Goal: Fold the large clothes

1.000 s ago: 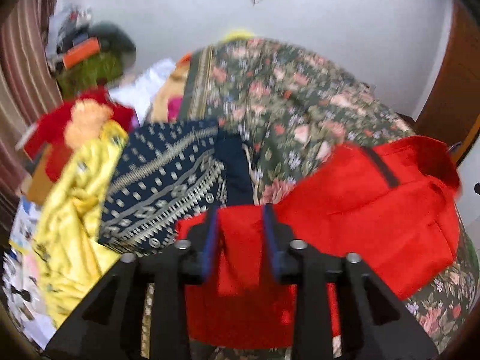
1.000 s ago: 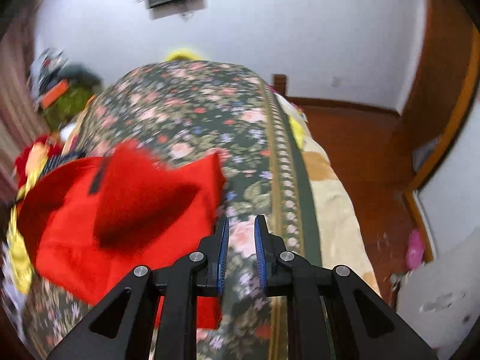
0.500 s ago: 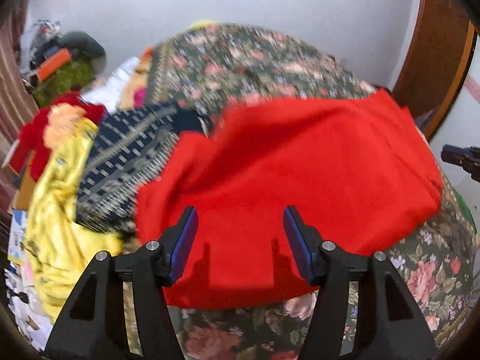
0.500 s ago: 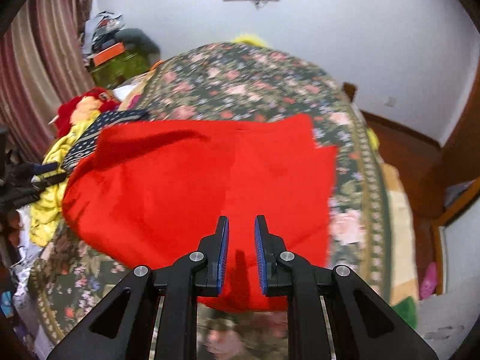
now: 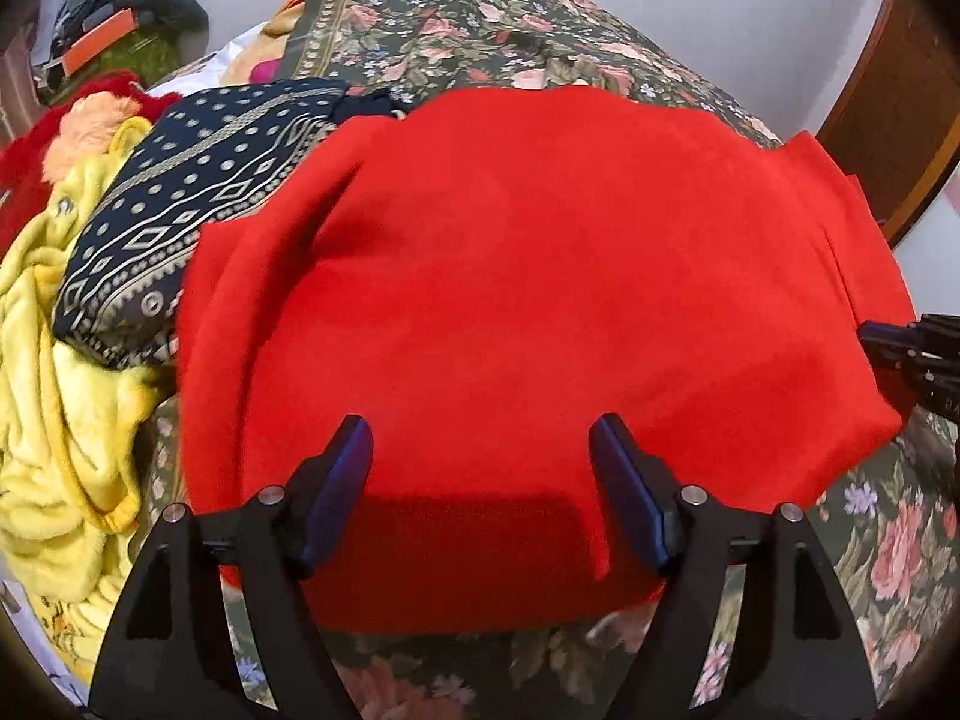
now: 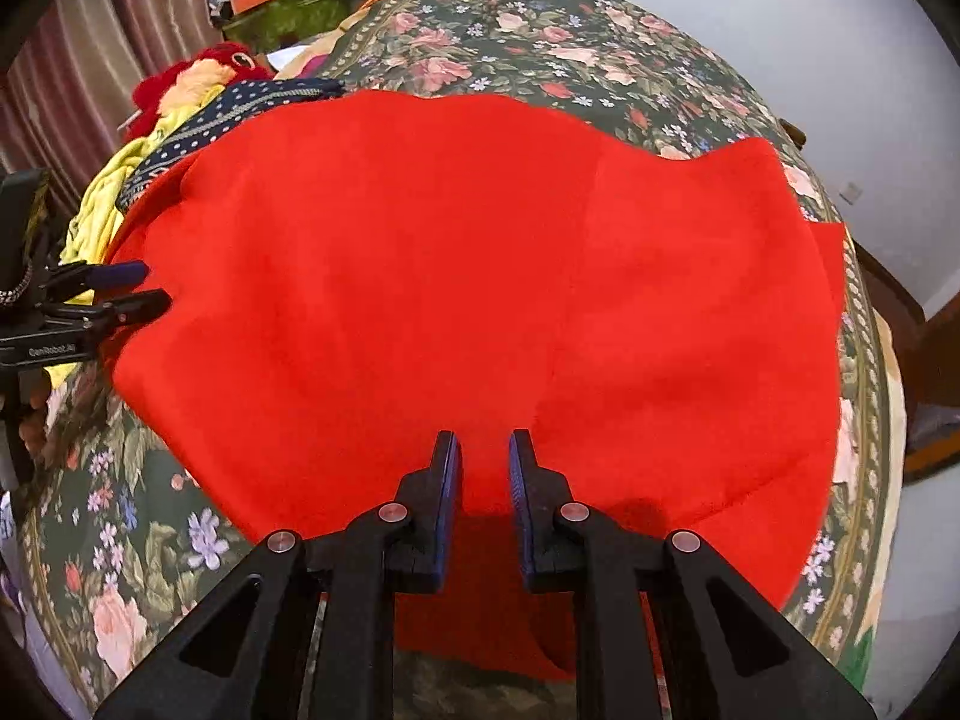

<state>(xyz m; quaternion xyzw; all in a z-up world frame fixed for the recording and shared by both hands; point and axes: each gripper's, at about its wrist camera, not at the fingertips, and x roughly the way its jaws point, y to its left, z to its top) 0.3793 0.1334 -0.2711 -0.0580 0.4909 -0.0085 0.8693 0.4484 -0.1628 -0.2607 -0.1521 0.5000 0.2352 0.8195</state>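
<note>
A large red garment (image 5: 528,300) lies spread flat on the floral bedspread (image 5: 480,18); it also fills the right wrist view (image 6: 480,276). My left gripper (image 5: 480,468) is open wide and empty, over the garment's near edge. My right gripper (image 6: 484,468) has its jaws narrowly apart over the near hem; I cannot tell whether cloth is pinched between them. The left gripper shows at the garment's left edge in the right wrist view (image 6: 120,294), the right gripper at its right edge in the left wrist view (image 5: 900,348).
A navy patterned folded cloth (image 5: 180,216), a yellow fleece (image 5: 66,396) and a red plush toy (image 6: 198,69) lie left of the red garment. A wooden door (image 5: 900,90) stands at the right. The bed's edge drops off to the floor at right (image 6: 936,420).
The red garment went from bunched and lifted to spread flat over the bed. My left gripper let go of it and opened wide. Both grippers now sit at its near edge.
</note>
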